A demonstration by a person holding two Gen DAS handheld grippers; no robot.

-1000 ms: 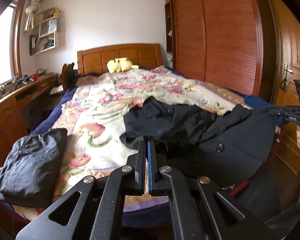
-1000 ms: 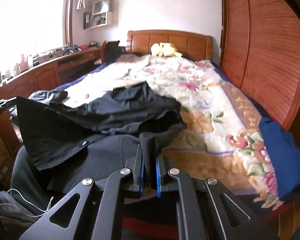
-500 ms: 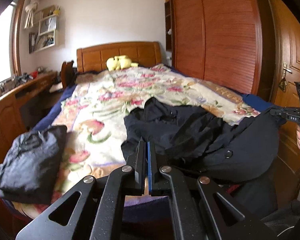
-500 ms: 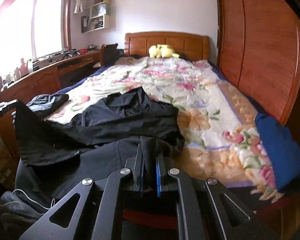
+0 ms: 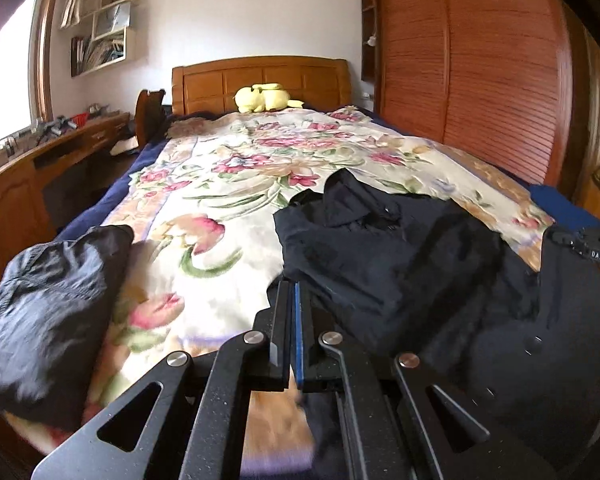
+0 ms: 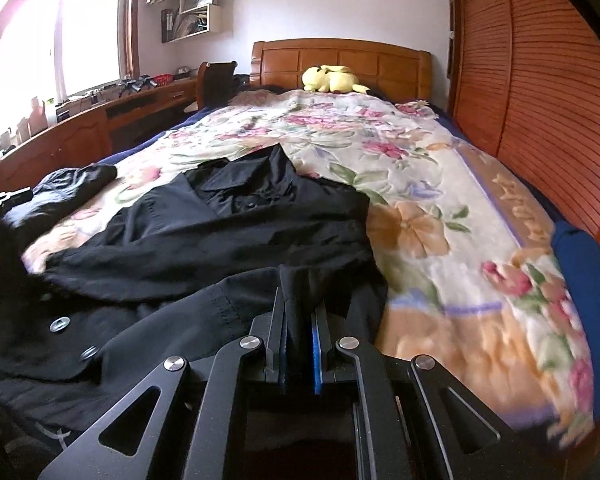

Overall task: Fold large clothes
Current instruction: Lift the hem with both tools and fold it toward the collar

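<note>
A large black coat [image 5: 400,256] lies on the floral bedspread [image 5: 228,184] near the foot of the bed, collar toward the headboard; it also shows in the right wrist view [image 6: 228,236]. My left gripper [image 5: 293,292] is shut at the coat's left hem; whether cloth sits between its jaws is hard to see. My right gripper [image 6: 299,312] is shut on a bunched fold of the coat's hem. Each gripper shows at the edge of the other's view: the right gripper [image 5: 592,246], the left gripper [image 6: 4,202].
A folded dark garment [image 5: 48,304] lies at the bed's left front corner. A yellow plush toy [image 5: 264,97] sits by the wooden headboard [image 5: 260,76]. A wooden desk [image 5: 40,168] runs along the left, a wardrobe [image 5: 480,64] along the right.
Both grippers have moved forward over the bed with the coat's hem. The hem was hanging off the bed's foot and now lies lower, spread on the bedspread.
</note>
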